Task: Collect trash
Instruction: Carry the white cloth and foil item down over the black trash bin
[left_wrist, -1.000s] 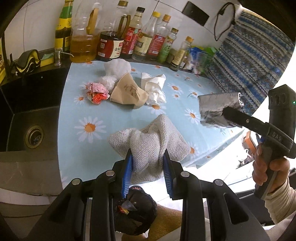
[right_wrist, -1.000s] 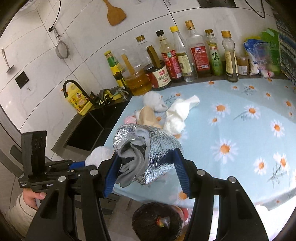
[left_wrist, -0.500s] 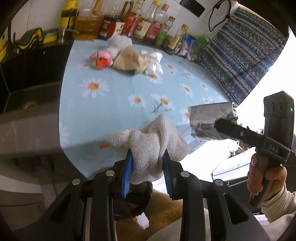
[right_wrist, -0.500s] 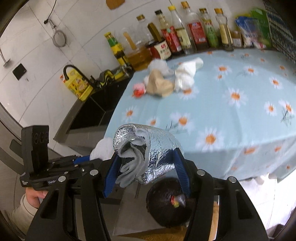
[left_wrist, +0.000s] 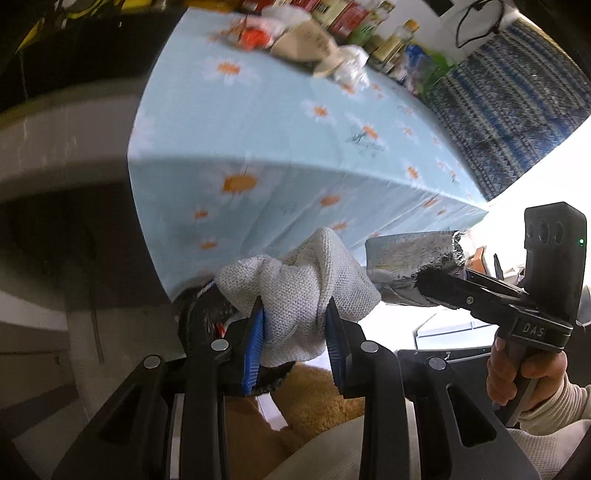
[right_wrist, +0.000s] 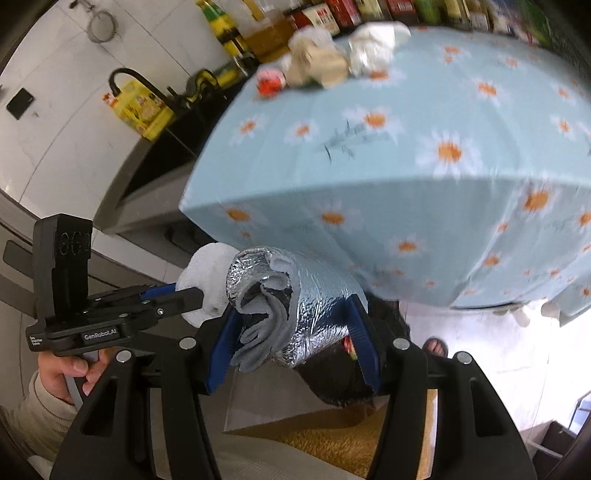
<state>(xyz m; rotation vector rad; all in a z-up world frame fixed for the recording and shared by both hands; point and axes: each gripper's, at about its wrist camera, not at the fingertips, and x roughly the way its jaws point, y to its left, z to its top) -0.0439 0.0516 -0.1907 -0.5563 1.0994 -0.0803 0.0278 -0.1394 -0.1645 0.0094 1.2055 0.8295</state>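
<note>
My left gripper (left_wrist: 295, 325) is shut on a white knitted cloth (left_wrist: 306, 280); the cloth also shows in the right wrist view (right_wrist: 205, 280). My right gripper (right_wrist: 293, 332) is shut on a silver foil roll (right_wrist: 295, 295) with grey lining, also seen in the left wrist view (left_wrist: 410, 254). Both are held below the table's front edge, above a black trash bag (right_wrist: 340, 384) on the floor, mostly hidden behind the held items. More trash stays on the far tabletop: a red-pink wad (right_wrist: 269, 83), a tan paper bag (right_wrist: 317, 62) and white crumpled paper (right_wrist: 373, 48).
The table has a light blue daisy cloth (right_wrist: 406, 147) hanging over its front. Bottles (right_wrist: 332, 14) line the back wall. A dark sink counter with a yellow bottle (right_wrist: 140, 107) is at left. A tan fuzzy mat (left_wrist: 317, 402) lies on the floor. A striped curtain (left_wrist: 498, 110) hangs at right.
Both grippers have dropped from tabletop height to below the table's front edge, each still holding its item, and come closer over the black bag.
</note>
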